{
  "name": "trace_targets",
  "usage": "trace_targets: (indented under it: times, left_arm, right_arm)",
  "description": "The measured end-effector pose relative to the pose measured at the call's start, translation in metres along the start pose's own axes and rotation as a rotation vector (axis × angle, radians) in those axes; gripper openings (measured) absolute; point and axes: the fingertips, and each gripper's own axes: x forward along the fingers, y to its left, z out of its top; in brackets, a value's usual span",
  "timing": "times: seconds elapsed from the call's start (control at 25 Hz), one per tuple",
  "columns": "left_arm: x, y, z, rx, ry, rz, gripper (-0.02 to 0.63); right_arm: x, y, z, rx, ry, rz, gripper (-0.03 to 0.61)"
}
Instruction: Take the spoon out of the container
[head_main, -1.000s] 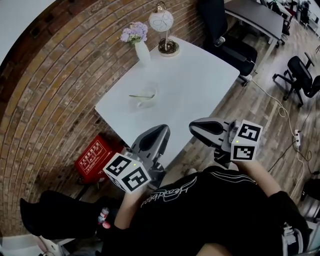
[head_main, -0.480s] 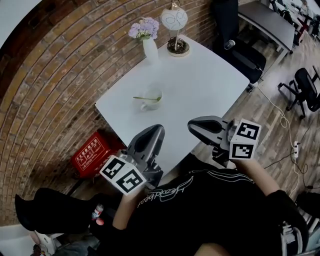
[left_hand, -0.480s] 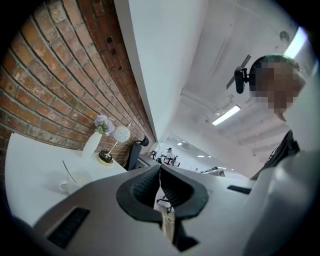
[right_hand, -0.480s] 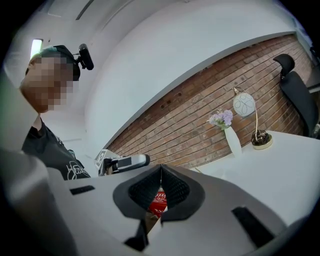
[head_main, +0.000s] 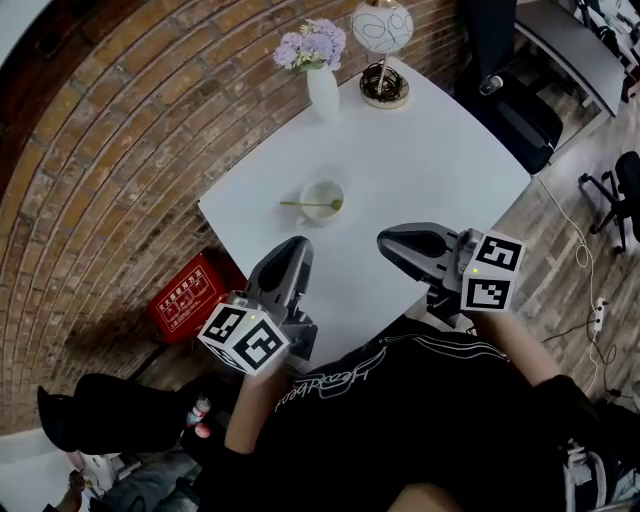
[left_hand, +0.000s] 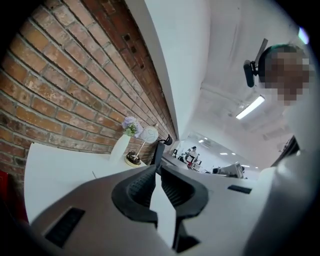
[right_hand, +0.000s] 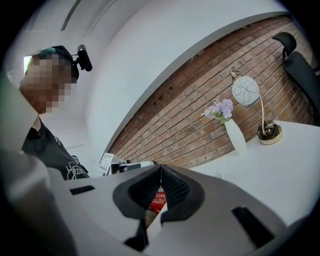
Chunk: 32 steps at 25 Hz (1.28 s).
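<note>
A small pale cup (head_main: 322, 199) stands near the left side of the white table (head_main: 430, 160). A green-handled spoon (head_main: 308, 204) lies across the cup, its handle sticking out to the left. My left gripper (head_main: 294, 248) hovers at the table's near edge, well short of the cup. Its jaws are just opening, still nearly together, with nothing between them (left_hand: 156, 168). To the right, my right gripper (head_main: 386, 240) also hangs over the near edge. It is shut and empty (right_hand: 161, 169).
At the table's far corner stand a white vase of purple flowers (head_main: 322, 84) and a globe lamp (head_main: 384, 38). A brick wall runs along the left, with a red box (head_main: 188, 306) on the floor beside it. A black office chair (head_main: 520, 100) stands to the right.
The head view has shifted, so the table and cup sit further right and nearer in the picture. Both grippers stay at the table's near edge; the left one has edged a little left.
</note>
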Motion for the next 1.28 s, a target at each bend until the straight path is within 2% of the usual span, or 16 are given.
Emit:
trace_targets:
  times: [0.32, 0.56, 0.72, 0.96, 1.28]
  left_arm:
    - [0.027, 0.059, -0.006, -0.035, 0.041, 0.117, 0.118]
    - [0.041, 0.104, -0.019, -0.052, 0.081, 0.235, 0.158]
    - [0.051, 0.132, -0.031, -0.058, 0.127, 0.306, 0.164]
    - [0.064, 0.164, -0.05, -0.11, 0.161, 0.368, 0.164]
    - [0.08, 0.181, -0.057, -0.158, 0.166, 0.386, 0.16]
  right_arm:
    - [0.016, -0.038, -0.002, 0.052, 0.046, 0.014, -0.003]
    - [0.022, -0.063, -0.007, 0.087, 0.071, 0.007, -0.003]
    - [0.023, -0.078, -0.01, 0.101, 0.087, 0.002, -0.003]
    - [0.025, -0.096, -0.013, 0.129, 0.101, -0.007, -0.003]
    - [0.026, -0.112, -0.016, 0.149, 0.111, -0.014, -0.003]
